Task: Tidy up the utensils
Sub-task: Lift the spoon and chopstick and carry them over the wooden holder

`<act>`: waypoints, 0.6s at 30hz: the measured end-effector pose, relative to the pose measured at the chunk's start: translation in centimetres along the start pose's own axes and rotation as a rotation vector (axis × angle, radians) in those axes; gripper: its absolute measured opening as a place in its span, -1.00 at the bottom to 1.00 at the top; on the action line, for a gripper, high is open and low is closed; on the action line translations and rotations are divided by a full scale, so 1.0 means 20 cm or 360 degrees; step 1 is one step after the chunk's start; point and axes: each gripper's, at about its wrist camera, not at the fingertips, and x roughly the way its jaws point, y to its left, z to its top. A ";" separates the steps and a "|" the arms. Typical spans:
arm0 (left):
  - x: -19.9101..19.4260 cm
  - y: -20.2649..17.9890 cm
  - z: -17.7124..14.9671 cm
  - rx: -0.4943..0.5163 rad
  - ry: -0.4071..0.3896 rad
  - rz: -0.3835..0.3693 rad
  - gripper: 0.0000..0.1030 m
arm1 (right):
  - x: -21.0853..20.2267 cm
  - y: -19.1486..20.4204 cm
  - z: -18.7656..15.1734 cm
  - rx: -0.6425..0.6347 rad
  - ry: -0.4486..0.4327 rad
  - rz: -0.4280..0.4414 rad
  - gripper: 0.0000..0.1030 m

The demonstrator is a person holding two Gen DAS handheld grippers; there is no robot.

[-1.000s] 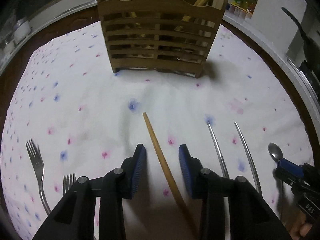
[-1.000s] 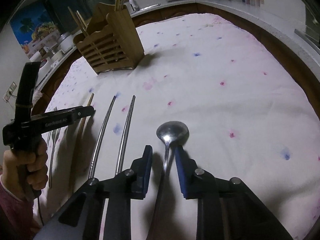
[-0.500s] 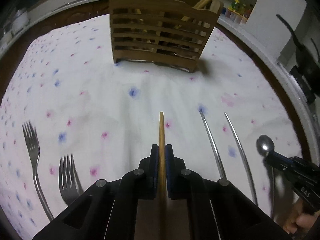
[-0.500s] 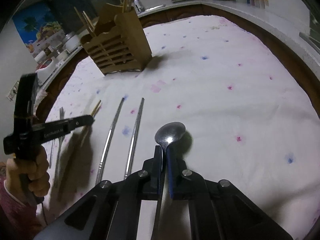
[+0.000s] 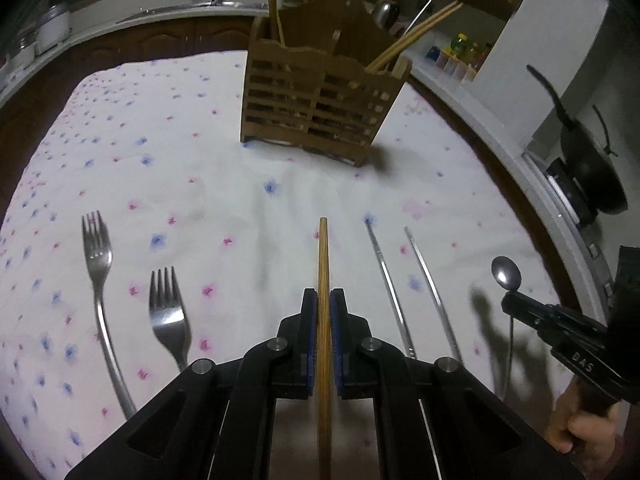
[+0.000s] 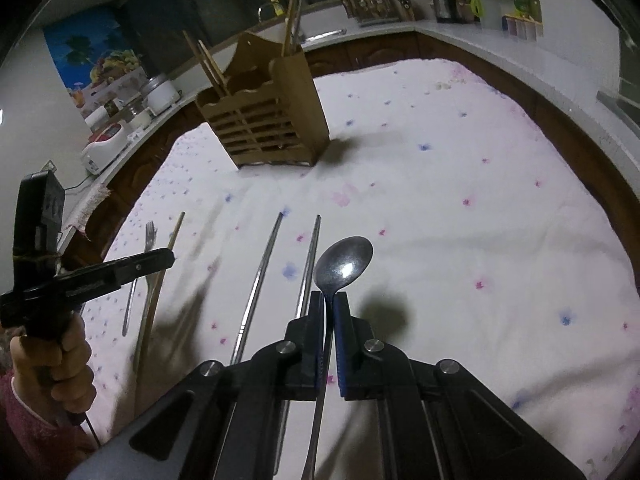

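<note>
- Both grippers have risen since half a second ago: the cloth (image 5: 224, 168) now sits lower under my fingers, and each utensil has come up with its gripper.
- My left gripper (image 5: 324, 320) is pressed together on the wooden chopstick (image 5: 323, 256), which runs straight forward between the blue pads with its tip pointing at the holder (image 5: 320, 108).
- My right gripper (image 6: 329, 320) pinches the spoon (image 6: 344, 264) by its neck; the bowl sticks out past the fingertips, face up, and throws a shadow on the cloth to its right.
- From the left wrist I see two forks (image 5: 96, 248) (image 5: 166, 308) lying on the cloth to the left, tines away from me.
- Two metal chopsticks (image 5: 386, 276) (image 5: 428, 280) lie side by side on the cloth, between the wooden chopstick and the spoon.
- The holder stands upright at the far side of the cloth, well apart from both grippers, with chopsticks and other utensils already poking out of its compartments.
- A black pan (image 5: 588, 168) sits on the counter at the right edge.
</note>
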 end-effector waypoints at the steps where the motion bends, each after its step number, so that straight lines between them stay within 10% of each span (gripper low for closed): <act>1: -0.03 0.00 -0.01 -0.0003 -0.0020 -0.0006 -0.92 | -0.01 0.00 0.00 0.0000 -0.0011 -0.0001 -0.91; 18: -0.49 0.09 -0.16 -0.0099 -0.0250 -0.0057 -0.91 | -0.13 0.02 -0.02 -0.0003 -0.0091 -0.0009 -0.92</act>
